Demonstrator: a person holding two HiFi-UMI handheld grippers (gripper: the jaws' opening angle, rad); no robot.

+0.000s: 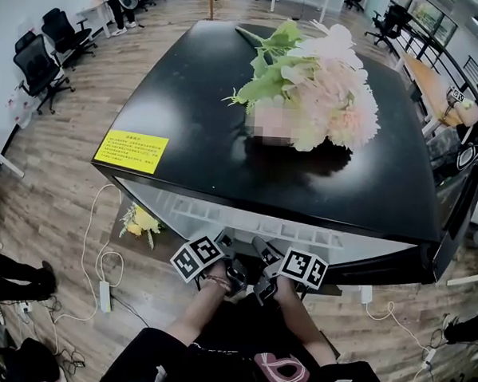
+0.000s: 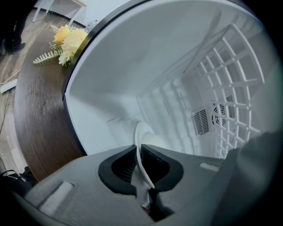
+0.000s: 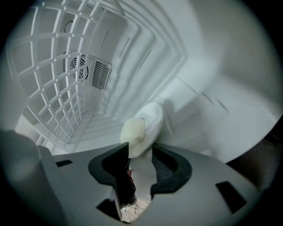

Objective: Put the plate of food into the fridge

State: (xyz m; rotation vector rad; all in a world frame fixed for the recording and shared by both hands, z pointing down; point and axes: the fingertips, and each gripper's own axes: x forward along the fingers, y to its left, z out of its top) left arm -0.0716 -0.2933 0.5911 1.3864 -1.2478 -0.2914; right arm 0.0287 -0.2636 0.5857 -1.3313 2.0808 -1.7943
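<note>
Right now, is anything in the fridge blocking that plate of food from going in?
Nothing visible does. The plate with its food is already inside the fridge, its rim clamped in the jaws of the left gripper. Ahead of it are only bare white walls; the wire rack lies off to one side.

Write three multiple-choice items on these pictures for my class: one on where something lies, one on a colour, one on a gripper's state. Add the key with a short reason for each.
1. Where does the bouquet lie?
A. inside the fridge
B. on the black top of the fridge
C. on the floor

2. What colour is the sticker on that top?
A. yellow
B. red
C. blue

3. How is the left gripper?
A. open and empty
B. shut on the rim of the plate
C. shut with nothing in it

Key: 1 B, the head view shows it on the black top; 2 A, it is plainly yellow; 3 B, its pads pinch the white rim.
</note>
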